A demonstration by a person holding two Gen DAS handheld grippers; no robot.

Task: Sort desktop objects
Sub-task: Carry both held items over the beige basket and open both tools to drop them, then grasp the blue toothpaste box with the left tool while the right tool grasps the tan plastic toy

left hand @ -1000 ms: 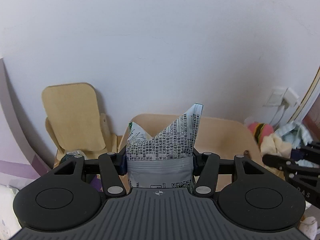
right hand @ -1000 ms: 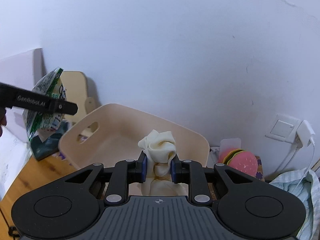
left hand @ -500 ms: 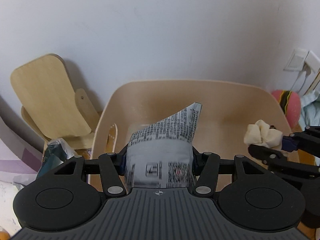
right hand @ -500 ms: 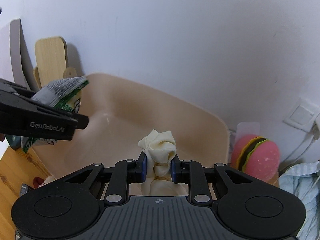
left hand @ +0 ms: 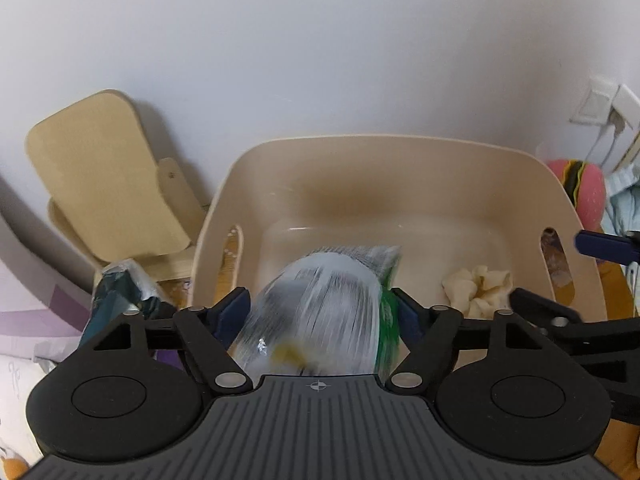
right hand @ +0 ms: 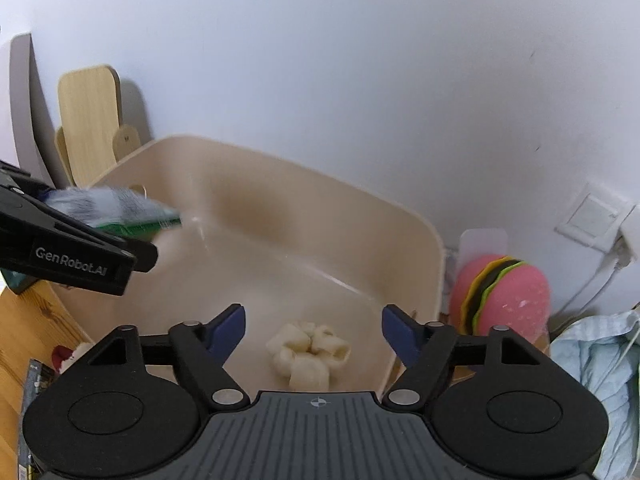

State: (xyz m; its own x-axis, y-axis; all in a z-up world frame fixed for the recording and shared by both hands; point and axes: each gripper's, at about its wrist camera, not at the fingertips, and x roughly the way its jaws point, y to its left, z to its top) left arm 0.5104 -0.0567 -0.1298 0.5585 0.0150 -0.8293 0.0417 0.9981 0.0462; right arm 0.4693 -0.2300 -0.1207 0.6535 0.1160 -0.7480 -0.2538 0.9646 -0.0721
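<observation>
Since the earlier frame: both released. Left hand-held gripper [left hand: 318, 314] opening, snack bag [left hand: 320, 312] blurred between its jaws; right hand-held gripper [right hand: 314, 326] opening, spread, cream scrunchie [right hand: 306, 354] lying in bin [right hand: 400, 216].

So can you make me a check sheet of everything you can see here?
Surface: wooden desk.
Job's things: beige bin; cream scrunchie inside it; snack packet blurred, between the left jaws.
Clutter: burger toy, blue cloth, wooden stand, dark green bag.
Grippers: left gripper jaws opening; right gripper jaws opening, nothing between them.
Cables: white cable from wall socket.
Surroundings: white wall.
</observation>
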